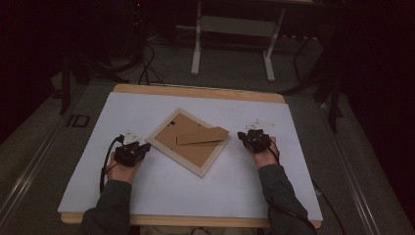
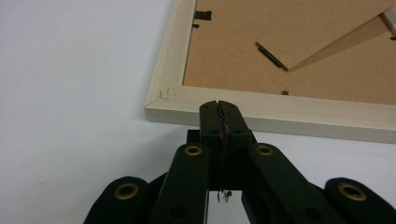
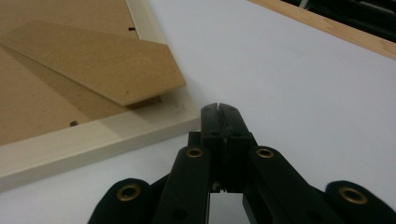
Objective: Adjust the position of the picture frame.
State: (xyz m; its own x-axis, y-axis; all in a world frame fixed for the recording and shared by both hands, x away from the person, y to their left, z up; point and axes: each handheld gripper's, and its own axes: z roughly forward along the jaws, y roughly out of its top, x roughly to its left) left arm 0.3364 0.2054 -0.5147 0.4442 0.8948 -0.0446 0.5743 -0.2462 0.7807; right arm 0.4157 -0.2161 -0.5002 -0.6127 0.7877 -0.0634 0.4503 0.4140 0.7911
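A pale wooden picture frame (image 1: 188,141) lies face down and turned like a diamond on the white table top (image 1: 161,191). Its brown backing board carries a fold-out stand (image 1: 202,136). My left gripper (image 1: 145,146) is shut and empty, its tips just short of the frame's left corner (image 2: 161,105). In the left gripper view the closed tips (image 2: 219,108) sit in front of the frame's rail (image 2: 299,114). My right gripper (image 1: 241,136) is also shut and empty, close to the frame's right corner (image 3: 187,119); its tips (image 3: 219,111) stand beside that corner, and the stand (image 3: 100,58) overhangs the rail.
The white surface rests on a wooden table whose edge (image 1: 200,91) shows at the back. Beyond it stand a white table base (image 1: 234,41) and dark cables on the floor (image 1: 147,68). Bare white surface lies around the frame on all sides.
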